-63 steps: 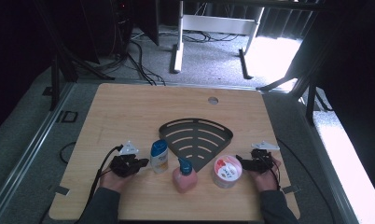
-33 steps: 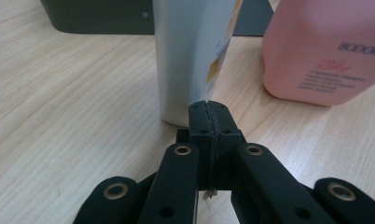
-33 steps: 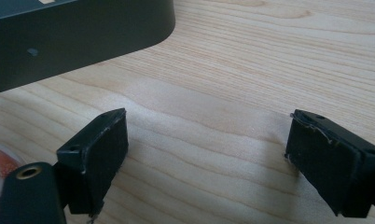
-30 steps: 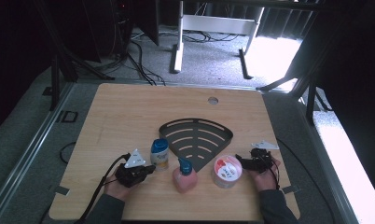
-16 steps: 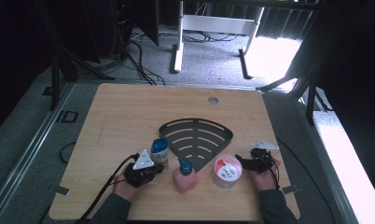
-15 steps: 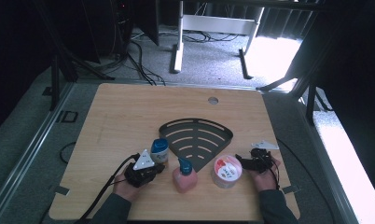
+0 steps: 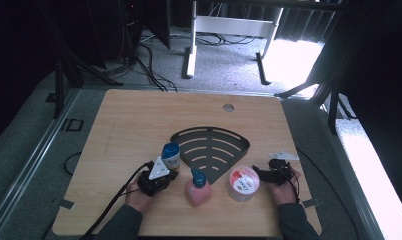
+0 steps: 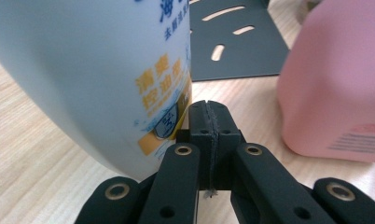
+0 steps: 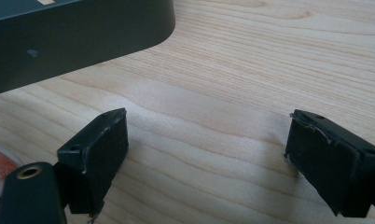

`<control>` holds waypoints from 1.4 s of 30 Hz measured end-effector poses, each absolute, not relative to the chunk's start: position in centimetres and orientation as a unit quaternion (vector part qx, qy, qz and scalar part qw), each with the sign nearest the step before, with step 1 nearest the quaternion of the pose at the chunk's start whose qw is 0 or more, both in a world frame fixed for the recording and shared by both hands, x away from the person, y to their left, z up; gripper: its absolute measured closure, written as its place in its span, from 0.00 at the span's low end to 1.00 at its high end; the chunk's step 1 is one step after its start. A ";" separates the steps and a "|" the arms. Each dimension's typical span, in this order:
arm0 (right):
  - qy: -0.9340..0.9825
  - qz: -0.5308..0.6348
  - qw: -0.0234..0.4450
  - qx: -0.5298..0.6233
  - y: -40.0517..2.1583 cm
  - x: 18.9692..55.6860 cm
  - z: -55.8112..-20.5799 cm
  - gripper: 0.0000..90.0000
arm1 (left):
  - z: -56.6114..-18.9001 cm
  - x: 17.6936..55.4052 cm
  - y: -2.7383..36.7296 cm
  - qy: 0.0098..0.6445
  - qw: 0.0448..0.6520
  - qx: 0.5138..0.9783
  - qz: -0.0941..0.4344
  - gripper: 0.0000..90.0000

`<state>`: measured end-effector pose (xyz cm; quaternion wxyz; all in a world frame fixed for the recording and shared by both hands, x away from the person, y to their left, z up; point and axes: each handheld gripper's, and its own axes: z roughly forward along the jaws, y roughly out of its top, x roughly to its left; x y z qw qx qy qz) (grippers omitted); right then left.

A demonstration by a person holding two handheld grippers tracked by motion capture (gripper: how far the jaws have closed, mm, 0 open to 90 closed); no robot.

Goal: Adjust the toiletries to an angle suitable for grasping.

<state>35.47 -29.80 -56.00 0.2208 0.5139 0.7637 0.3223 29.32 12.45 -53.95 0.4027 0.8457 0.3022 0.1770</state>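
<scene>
The left gripper (image 7: 165, 176), jaws pressed shut on nothing, is now nudging against the white bottle (image 7: 171, 155) beside the dark tray (image 7: 209, 136), having slid in from the left, seemingly pushing it trayward.

The wooden table (image 7: 139, 115) carries a black rack (image 7: 211, 150), 2 bottles and a tub (image 7: 243, 184).

You are in a lab: a wooden desk (image 7: 139, 115), grey carpet (image 7: 154, 65), cables (image 7: 149, 55) and metal stands (image 7: 191, 40)
</scene>
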 end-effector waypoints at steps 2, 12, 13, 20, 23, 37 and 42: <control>0.764 0.322 0.221 0.514 -29.8 35.5 -56.0 0.14 | -54.0 29.7 12.4 0.305 0.402 0.844 0.182 1.00; 0.764 0.322 0.221 0.514 -29.8 35.5 -56.0 0.14 | -54.1 30.6 11.8 0.312 0.403 0.839 0.190 1.00; 0.763 0.322 0.220 0.515 -29.8 35.5 -56.0 0.14 | -54.0 30.6 11.7 0.312 0.407 0.837 0.190 1.00; 0.764 0.322 0.221 0.514 -29.8 35.5 -56.0 0.14 | -53.9 30.9 10.9 0.300 0.401 0.844 0.195 1.00; 0.764 0.322 0.220 0.514 -29.8 35.5 -56.0 0.14 | -53.9 31.0 10.9 0.298 0.398 0.845 0.196 1.00; 0.764 0.323 0.221 0.514 -29.8 35.5 -56.0 0.14 | -54.2 32.6 11.7 0.306 0.368 0.851 0.217 1.00; 0.764 0.322 0.221 0.514 -29.8 35.5 -56.0 0.14 | -54.1 33.1 11.6 0.300 0.359 0.856 0.221 1.00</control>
